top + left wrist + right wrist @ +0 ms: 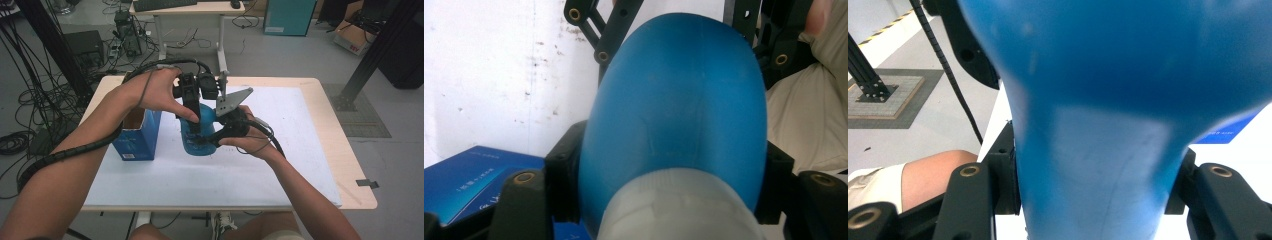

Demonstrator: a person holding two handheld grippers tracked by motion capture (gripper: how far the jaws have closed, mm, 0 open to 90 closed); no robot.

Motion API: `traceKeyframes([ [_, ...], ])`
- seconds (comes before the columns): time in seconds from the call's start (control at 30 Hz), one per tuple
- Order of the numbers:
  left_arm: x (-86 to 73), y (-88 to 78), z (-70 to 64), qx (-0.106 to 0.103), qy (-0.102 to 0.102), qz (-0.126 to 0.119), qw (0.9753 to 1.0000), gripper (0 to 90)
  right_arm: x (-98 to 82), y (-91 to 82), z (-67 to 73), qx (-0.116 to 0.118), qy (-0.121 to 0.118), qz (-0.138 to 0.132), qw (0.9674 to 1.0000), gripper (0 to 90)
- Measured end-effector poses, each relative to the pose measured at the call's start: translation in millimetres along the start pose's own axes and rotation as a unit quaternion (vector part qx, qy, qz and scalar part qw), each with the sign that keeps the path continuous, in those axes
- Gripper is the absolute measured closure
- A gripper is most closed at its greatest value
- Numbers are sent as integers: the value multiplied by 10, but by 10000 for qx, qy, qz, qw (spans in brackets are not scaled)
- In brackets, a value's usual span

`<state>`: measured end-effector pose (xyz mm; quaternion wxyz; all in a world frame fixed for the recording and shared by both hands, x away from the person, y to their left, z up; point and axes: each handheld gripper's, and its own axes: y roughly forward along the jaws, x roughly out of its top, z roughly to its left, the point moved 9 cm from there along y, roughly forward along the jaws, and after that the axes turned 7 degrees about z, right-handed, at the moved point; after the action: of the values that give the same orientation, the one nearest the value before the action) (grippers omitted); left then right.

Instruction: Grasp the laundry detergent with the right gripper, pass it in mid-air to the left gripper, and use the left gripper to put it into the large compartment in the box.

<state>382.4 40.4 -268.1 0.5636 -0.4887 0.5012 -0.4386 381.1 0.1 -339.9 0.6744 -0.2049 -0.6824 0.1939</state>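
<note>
Bottle (196,134): blue, frame centre, on white mat (280,165)
Left gripper (192,125): clamped on bottle from above
Right gripper (212,139): clamped on bottle's side
Box (136,135): blue, left of bottle

Blue bottle (197,134), glossy mid-blue, pale whitish-grey band at its neck in my left gripper view. My jaws are black with brass-coloured rivets. Box (136,135) beside it is darker blue, small white print, brown cardboard inside. Worktop (320,100) light wood, covered by a white sheet (210,175) with small dark specks. Grey plate (231,102) on my right gripper. Floor (280,55) grey; black-and-yellow striped tape in my right gripper view.
</note>
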Motion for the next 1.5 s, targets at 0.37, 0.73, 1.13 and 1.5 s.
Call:
traceKeyframes([
  [0.37, 14, 10, 13, 75, 19, 3, 10000, 358, -30, -7, -22, -35, -43, 28, 10000, 437],
  [0.73, 8, 33, 11, 64, 36, 103, 9999, 359, -53, 12, -48, -72, -234, 64, 9997, 436],
  [1.13, 12, 49, 21, -45, 36, 115, 9999, 359, -61, 30, -51, -18, -206, 9, 9998, 436],
  [1.5, 33, 49, 35, -29, 74, 123, 9999, 359, -66, 22, -59, -10, -202, -16, 9998, 436],
])
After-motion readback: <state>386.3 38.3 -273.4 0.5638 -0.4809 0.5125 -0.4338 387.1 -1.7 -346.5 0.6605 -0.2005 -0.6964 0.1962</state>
